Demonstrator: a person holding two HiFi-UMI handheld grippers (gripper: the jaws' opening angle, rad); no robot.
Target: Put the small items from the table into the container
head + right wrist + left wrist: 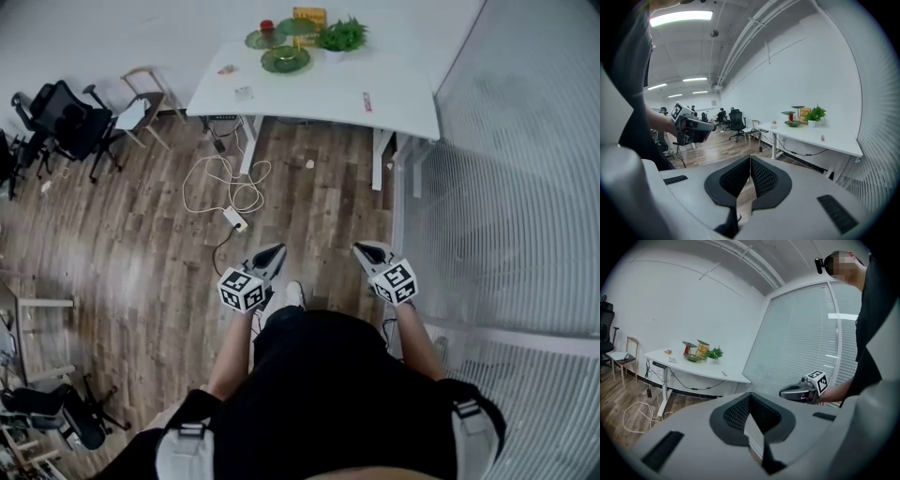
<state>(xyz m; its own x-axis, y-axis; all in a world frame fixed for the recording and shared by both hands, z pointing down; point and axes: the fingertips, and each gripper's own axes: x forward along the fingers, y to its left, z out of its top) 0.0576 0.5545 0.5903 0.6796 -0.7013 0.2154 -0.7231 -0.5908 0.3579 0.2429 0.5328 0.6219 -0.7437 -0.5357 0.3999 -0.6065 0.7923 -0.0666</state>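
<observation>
On the white table (309, 94), toward its far edge, a shallow green dish (285, 59) with a glassy look sits just in front of two smaller green dishes (265, 38) raised on stems. What lies in any of them is too small to tell. A leafy potted plant (342, 36) stands to the right of the dishes. Behind them a yellow box (309, 15) is cut off by the picture's top edge.

The small items lie loose on the tabletop, outside the dishes: a brownish bit (228, 69) near the table's left end, a flat pale card (244, 93) at its front edge, and a slim red-and-white piece (367, 101) toward its right end. Their kinds cannot be made out.

The left gripper (277, 249) and right gripper (364, 248) are held well short of the table, over the wood-plank floor (141, 244). Each has its ribbed dark pads pressed together on nothing.
</observation>
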